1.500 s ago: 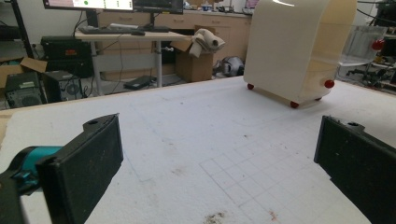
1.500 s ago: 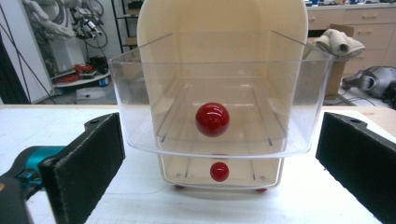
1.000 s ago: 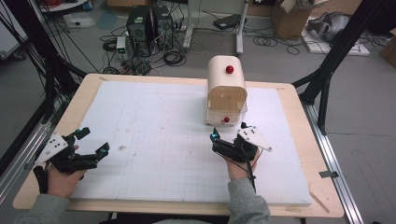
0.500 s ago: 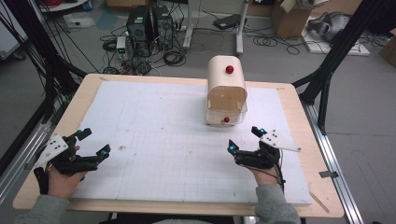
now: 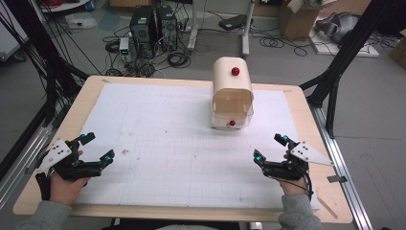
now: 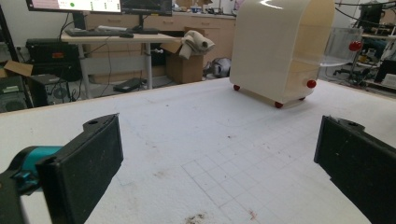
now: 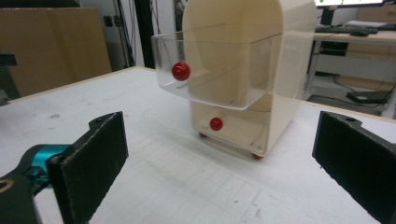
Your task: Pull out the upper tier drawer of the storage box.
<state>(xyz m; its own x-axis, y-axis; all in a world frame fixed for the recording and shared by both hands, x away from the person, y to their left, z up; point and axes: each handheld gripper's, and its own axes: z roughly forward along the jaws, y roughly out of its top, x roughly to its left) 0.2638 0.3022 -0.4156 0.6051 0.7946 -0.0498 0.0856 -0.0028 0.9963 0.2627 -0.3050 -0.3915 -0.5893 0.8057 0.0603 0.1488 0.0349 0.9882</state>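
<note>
Cream drawer cabinet [image 5: 232, 93] standing at about 1 o'clock on the white gridded surface [image 5: 167, 143], upper clear drawer [image 7: 219, 70] pulled out, red knob [image 7: 180, 71] on its front. Left hand-held gripper [image 5: 93, 148] at 8 o'clock, jaws wide, empty. Right hand-held gripper [image 5: 269, 148] at 4 o'clock, jaws wide, empty, well apart from the cabinet
</note>
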